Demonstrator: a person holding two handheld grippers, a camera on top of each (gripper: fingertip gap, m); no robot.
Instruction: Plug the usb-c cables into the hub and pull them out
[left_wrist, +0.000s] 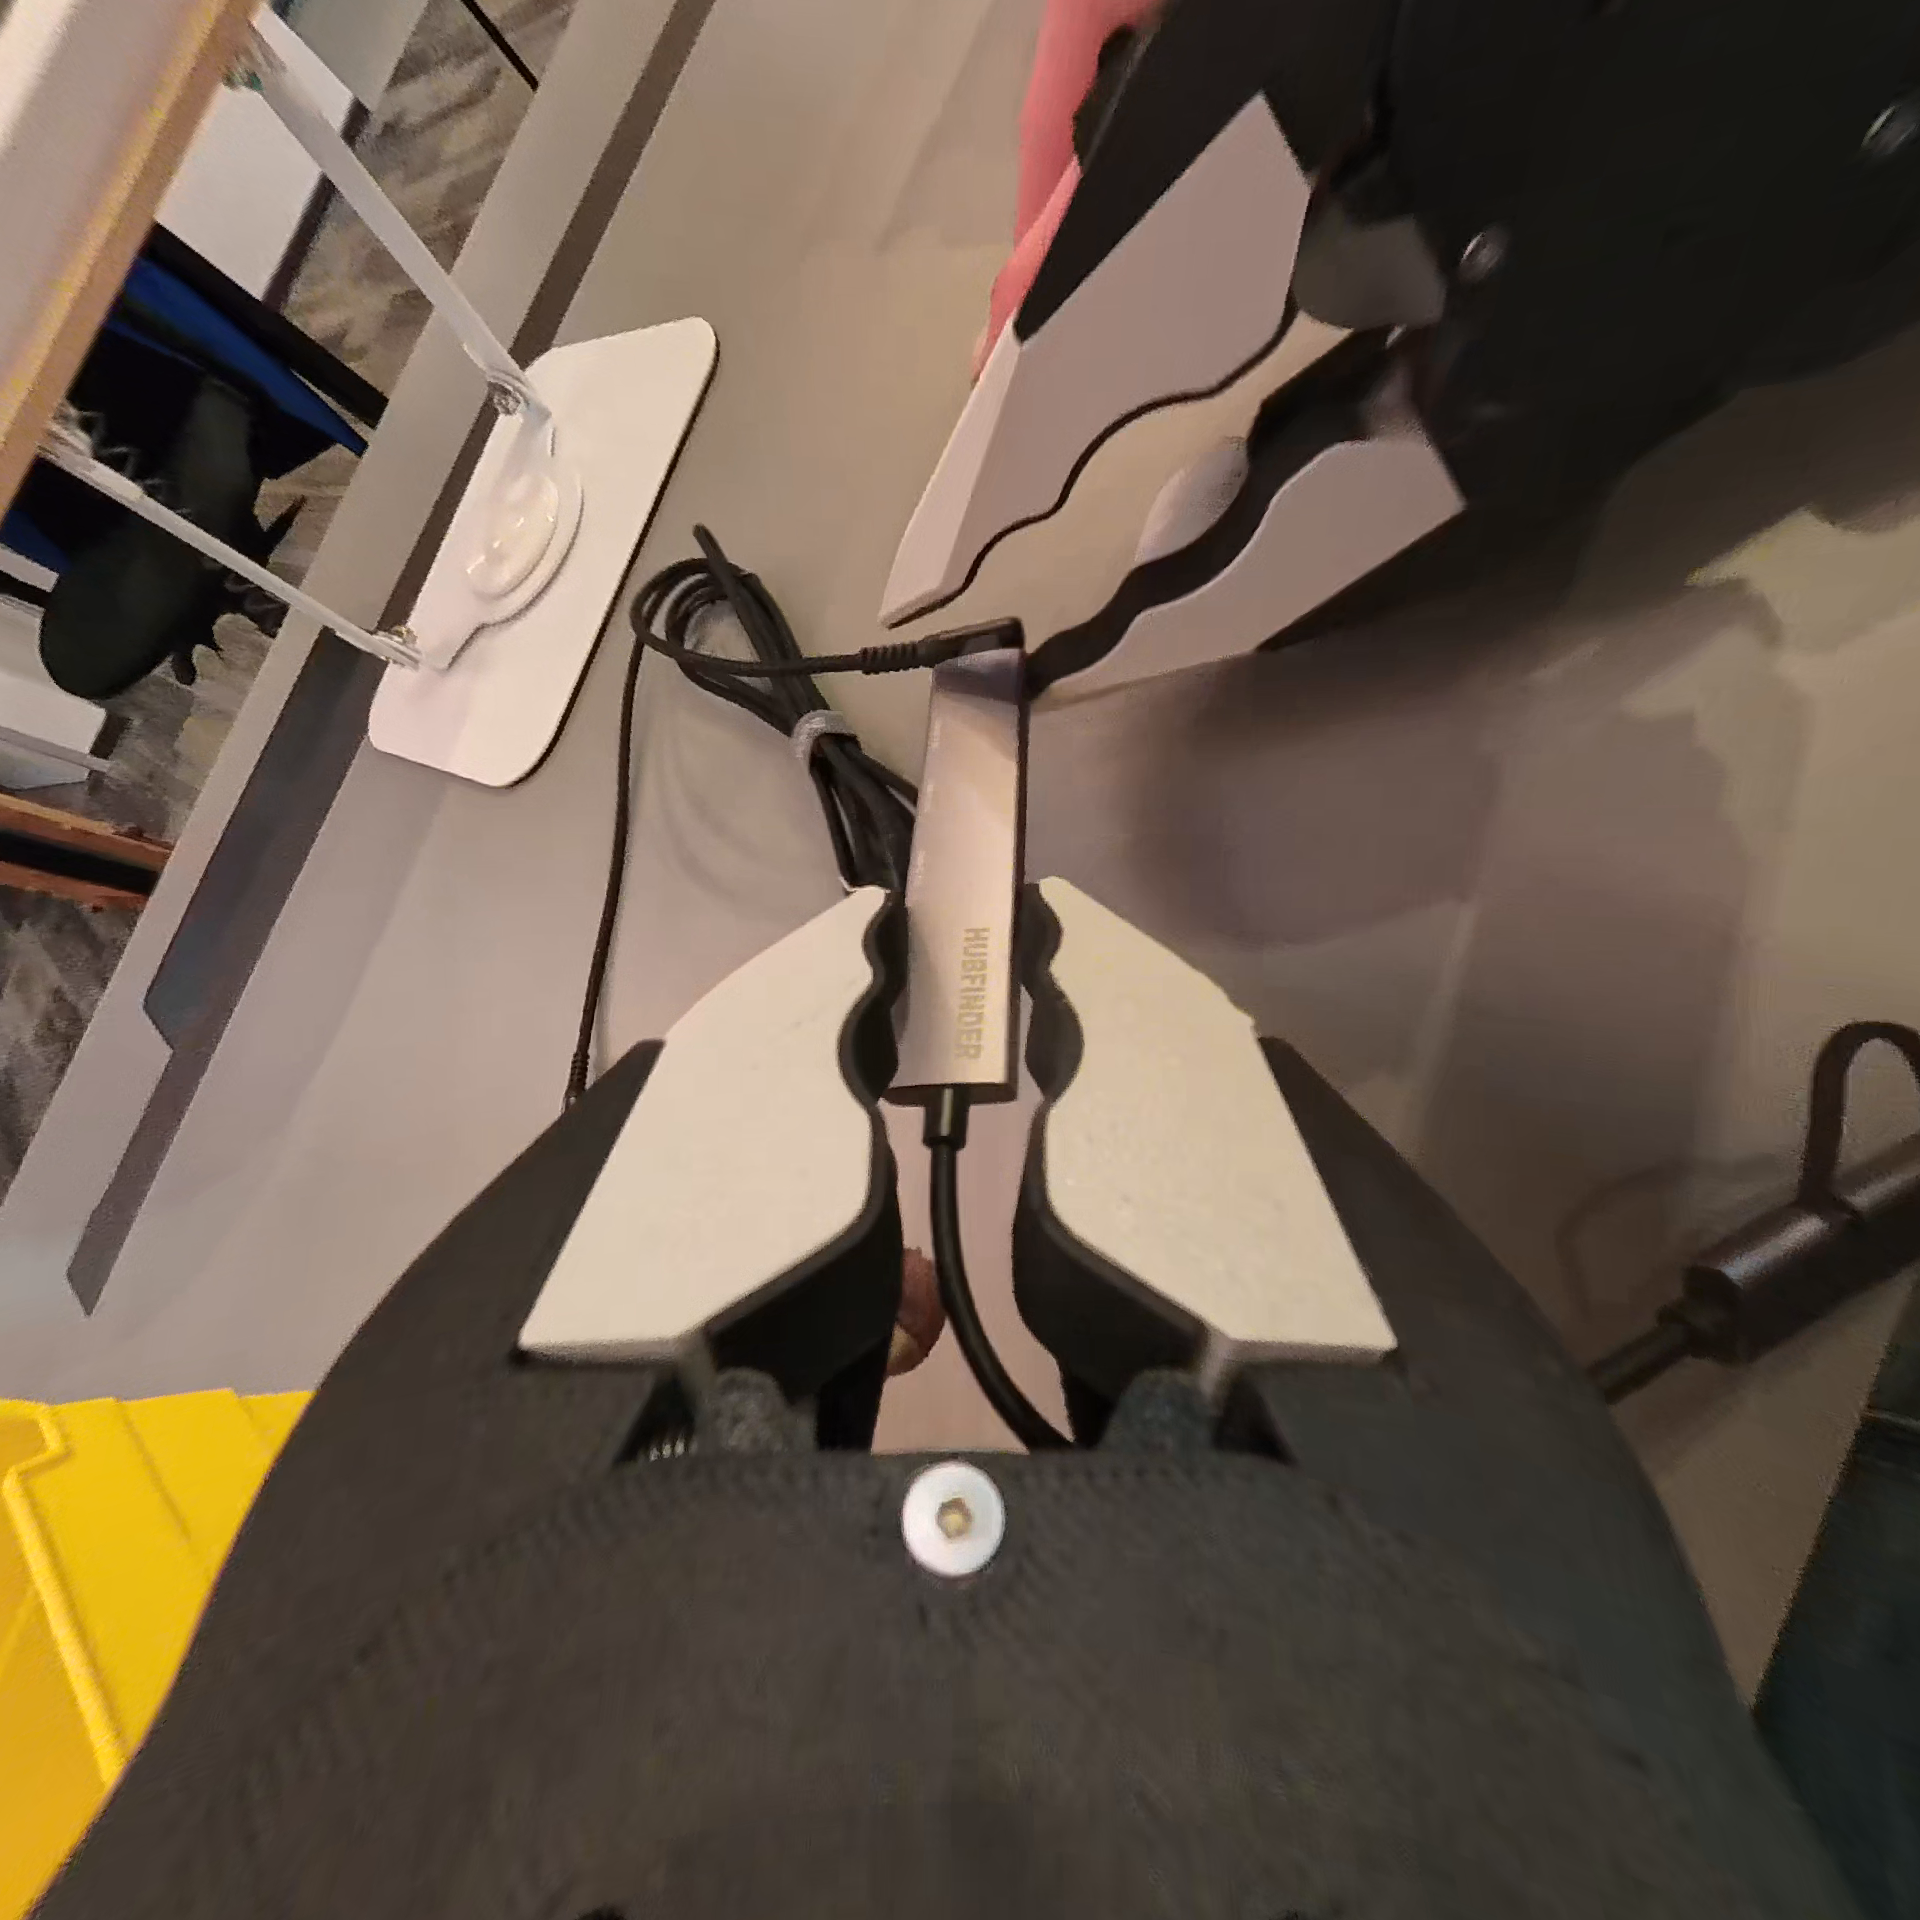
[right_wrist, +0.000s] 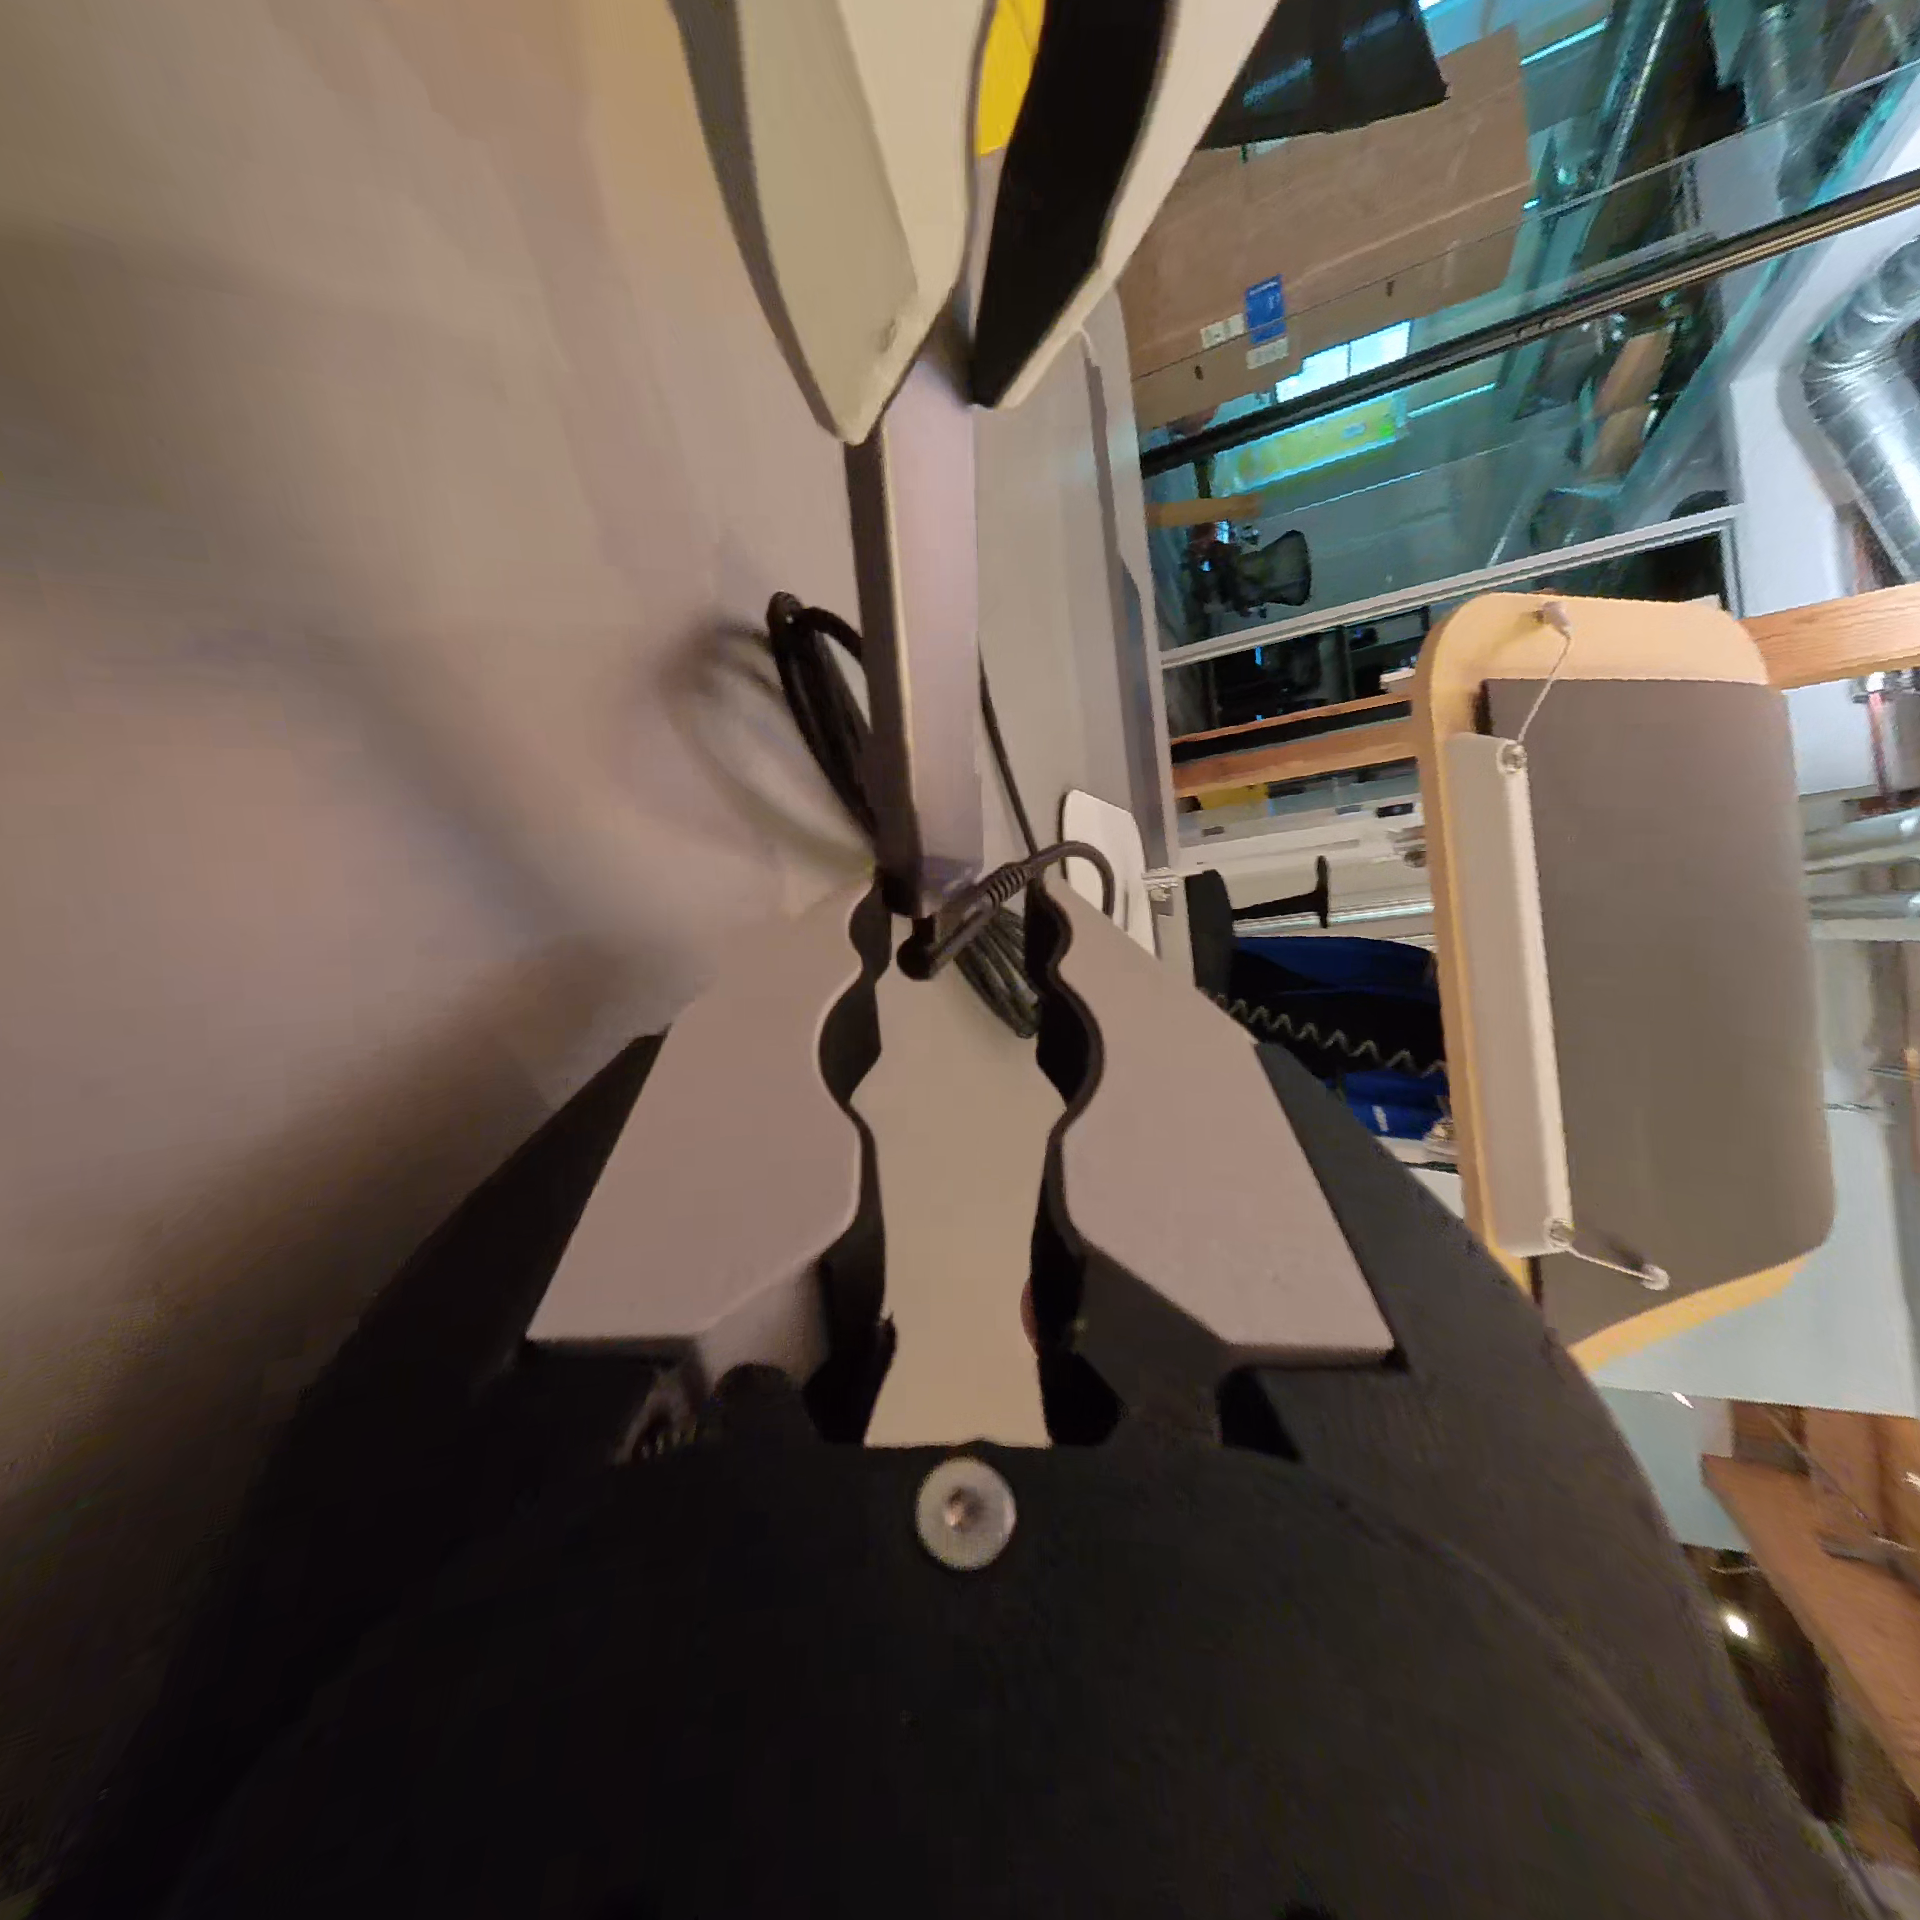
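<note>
My left gripper (left_wrist: 966, 894) is shut on the near half of a slim grey hub (left_wrist: 961, 790), whose own black lead runs back between the fingers. My right gripper (left_wrist: 966, 644) comes in from the upper right at the hub's far end. A black usb-c plug (left_wrist: 935, 649) lies crosswise there, outside the hub. In the right wrist view the plug (right_wrist: 951, 925) is wedged slantwise between my right gripper's (right_wrist: 961, 904) fingertips, with its tip in the left finger's notch. The hub (right_wrist: 925, 623) runs away to my left gripper (right_wrist: 920, 416). The coiled cable (left_wrist: 831, 769) lies on the table.
A white flat stand base (left_wrist: 540, 551) sits at the far left of the grey table (left_wrist: 1351, 935). A yellow bin (left_wrist: 83, 1558) is at the near left, a dark tool handle (left_wrist: 1766, 1268) at the right. A wooden board with a grey panel (right_wrist: 1642, 935) stands off the table. Left tips to right tips: about 8 centimetres.
</note>
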